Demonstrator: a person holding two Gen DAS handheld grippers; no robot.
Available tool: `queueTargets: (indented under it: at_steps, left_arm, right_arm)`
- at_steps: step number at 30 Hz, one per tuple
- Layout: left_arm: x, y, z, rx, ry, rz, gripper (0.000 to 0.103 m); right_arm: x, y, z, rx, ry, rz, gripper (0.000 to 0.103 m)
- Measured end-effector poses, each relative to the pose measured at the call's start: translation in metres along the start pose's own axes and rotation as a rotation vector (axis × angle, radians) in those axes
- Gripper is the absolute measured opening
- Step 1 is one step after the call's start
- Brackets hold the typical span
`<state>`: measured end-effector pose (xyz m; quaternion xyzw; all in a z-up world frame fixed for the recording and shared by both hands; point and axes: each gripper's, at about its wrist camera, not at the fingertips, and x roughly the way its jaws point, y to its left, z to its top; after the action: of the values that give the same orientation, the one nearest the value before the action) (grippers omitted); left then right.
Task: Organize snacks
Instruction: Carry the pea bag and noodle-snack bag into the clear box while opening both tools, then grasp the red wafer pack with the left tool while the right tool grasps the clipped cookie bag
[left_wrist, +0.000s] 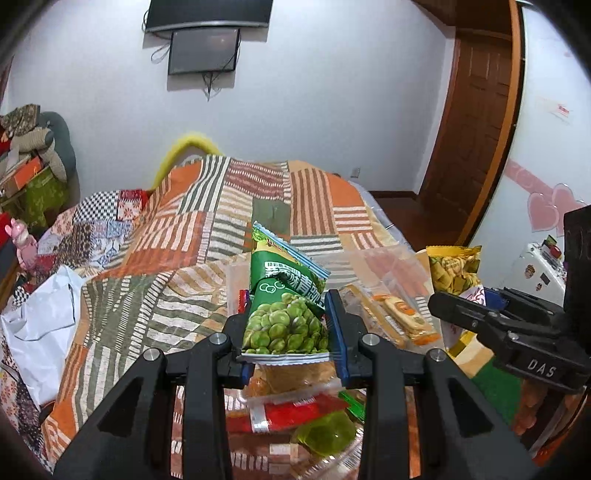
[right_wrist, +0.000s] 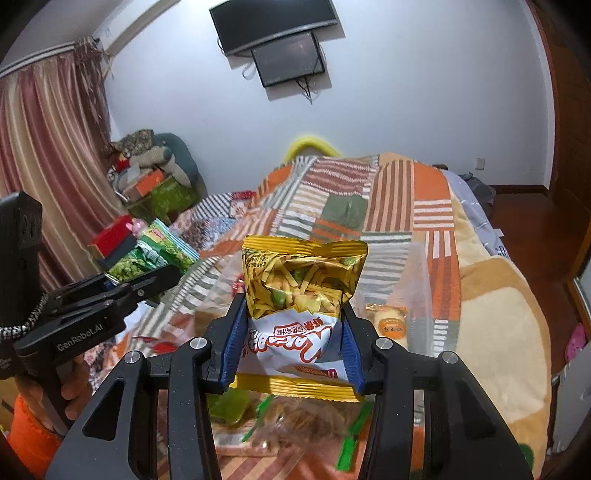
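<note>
Bed (left_wrist: 192, 229) fills the middle of both views, covered by a patchwork blanket (right_wrist: 399, 206) in orange, white and olive stripes. White wall behind it with two dark screens (left_wrist: 207, 48) mounted one under the other. Striped curtain (right_wrist: 44, 147) at the left of the right-wrist view; brown wooden door (left_wrist: 476, 122) at the right of the left-wrist view.

Clear plastic container (left_wrist: 384, 258) lies on the blanket just beyond both claws, with wrapped pastries (left_wrist: 402, 317) in it. Loose snack wrappers, among them a red one (left_wrist: 291, 410) and a green jelly cup (left_wrist: 325, 435), lie below the left claw.

Left claw (left_wrist: 288, 325): pinching a green pea packet (left_wrist: 288, 306) by its lower end, blue pads pressed against both sides. Packet stands upright, lifted clear of the snacks beneath.

Right claw (right_wrist: 295, 343): pinching a yellow-and-white snack bag (right_wrist: 303, 295) across its lower half, blue pads touching both edges. Bag upright, printed text upside down, held above more wrappers.

The two claws are side by side, near each other. A hand (right_wrist: 70, 387) with an orange sleeve grips the left handle.
</note>
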<state>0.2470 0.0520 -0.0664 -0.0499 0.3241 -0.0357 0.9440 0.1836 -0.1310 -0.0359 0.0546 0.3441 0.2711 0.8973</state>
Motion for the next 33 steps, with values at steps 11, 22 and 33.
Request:
queueTargets:
  at_steps: [11,22,33]
  left_arm:
    - [0.050,0.007,-0.003,-0.015,0.088,0.010,0.033]
    - [0.044,-0.005,-0.010,0.021,0.100,0.012,0.050]
    - [0.000,-0.006,-0.017,0.027,0.043,0.028,0.077]
  right_arm:
    - [0.044,-0.017,-0.012,0.018,0.106,-0.069,0.043]
    - [0.032,-0.023,-0.016,0.015,0.123,-0.081,0.051]
    - [-0.004,-0.015,-0.022,-0.004,0.095,-0.046,0.069]
